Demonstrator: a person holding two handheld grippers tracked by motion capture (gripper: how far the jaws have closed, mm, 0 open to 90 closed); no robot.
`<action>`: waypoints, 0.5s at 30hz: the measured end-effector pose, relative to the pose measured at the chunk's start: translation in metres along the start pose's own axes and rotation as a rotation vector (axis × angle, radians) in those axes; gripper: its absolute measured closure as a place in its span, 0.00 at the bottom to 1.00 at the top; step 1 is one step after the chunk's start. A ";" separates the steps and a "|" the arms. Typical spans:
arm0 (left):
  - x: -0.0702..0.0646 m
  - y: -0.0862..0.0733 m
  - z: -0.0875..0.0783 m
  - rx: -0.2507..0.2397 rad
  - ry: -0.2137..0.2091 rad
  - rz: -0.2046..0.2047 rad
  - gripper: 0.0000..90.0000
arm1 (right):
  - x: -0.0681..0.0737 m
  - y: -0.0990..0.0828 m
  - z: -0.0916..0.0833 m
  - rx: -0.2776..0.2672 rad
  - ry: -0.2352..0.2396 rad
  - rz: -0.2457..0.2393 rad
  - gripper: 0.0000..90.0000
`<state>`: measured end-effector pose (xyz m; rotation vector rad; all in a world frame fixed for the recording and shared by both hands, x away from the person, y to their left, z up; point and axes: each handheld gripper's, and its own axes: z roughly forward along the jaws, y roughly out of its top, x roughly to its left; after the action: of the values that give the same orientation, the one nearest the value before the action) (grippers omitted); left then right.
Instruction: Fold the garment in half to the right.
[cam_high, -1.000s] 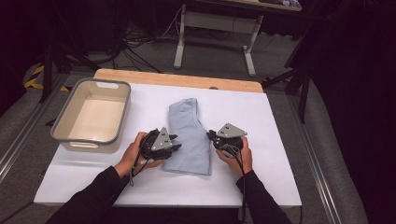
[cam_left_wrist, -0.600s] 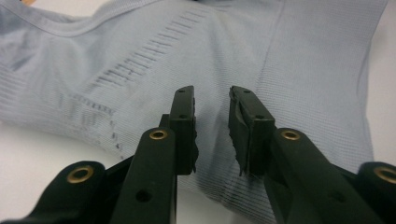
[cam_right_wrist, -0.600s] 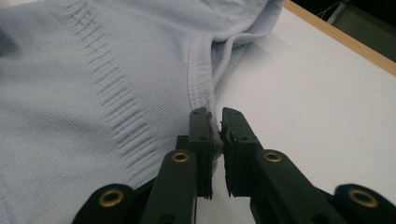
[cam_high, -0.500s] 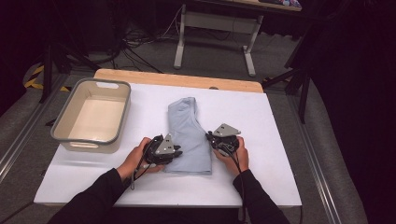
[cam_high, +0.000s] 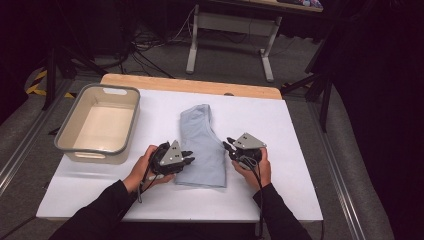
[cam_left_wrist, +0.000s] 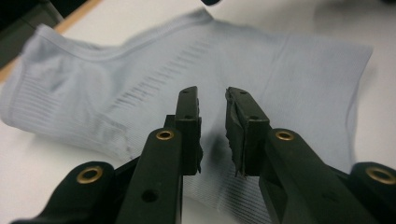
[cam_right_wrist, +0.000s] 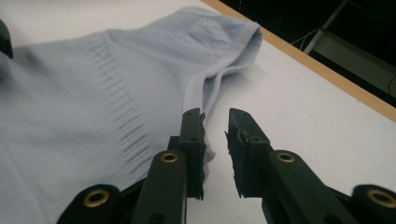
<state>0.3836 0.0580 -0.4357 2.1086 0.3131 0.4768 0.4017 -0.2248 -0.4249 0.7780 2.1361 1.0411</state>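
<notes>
Left gripper view: ribbed, pale-blue knit garment (cam_left_wrist: 140, 79)

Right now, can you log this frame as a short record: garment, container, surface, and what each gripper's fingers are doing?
garment: pale blue ribbed knit top, lying flat on the table, folded lengthwise
container: grey-rimmed cream plastic tub, nothing visible inside, left of the garment
surface: white table top with a wooden far edge
left gripper: at the garment's left edge, fingers have just been closing, narrow gap, no fabric pinched
right gripper: at the garment's right edge, fingers have just been opening, narrow gap, no fabric pinched
</notes>
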 end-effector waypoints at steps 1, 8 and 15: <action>0.001 0.001 -0.003 -0.001 0.000 0.002 0.86 | 0.000 0.001 -0.003 -0.010 0.010 0.002 0.89; 0.006 -0.001 -0.012 0.014 -0.013 0.006 0.93 | 0.015 0.010 -0.012 -0.050 0.086 -0.024 0.97; 0.004 -0.007 -0.004 0.062 -0.029 0.022 0.93 | 0.036 0.008 -0.016 -0.043 0.152 -0.085 0.97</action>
<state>0.3849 0.0660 -0.4385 2.1788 0.2917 0.4544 0.3692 -0.2016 -0.4211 0.5991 2.2451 1.1288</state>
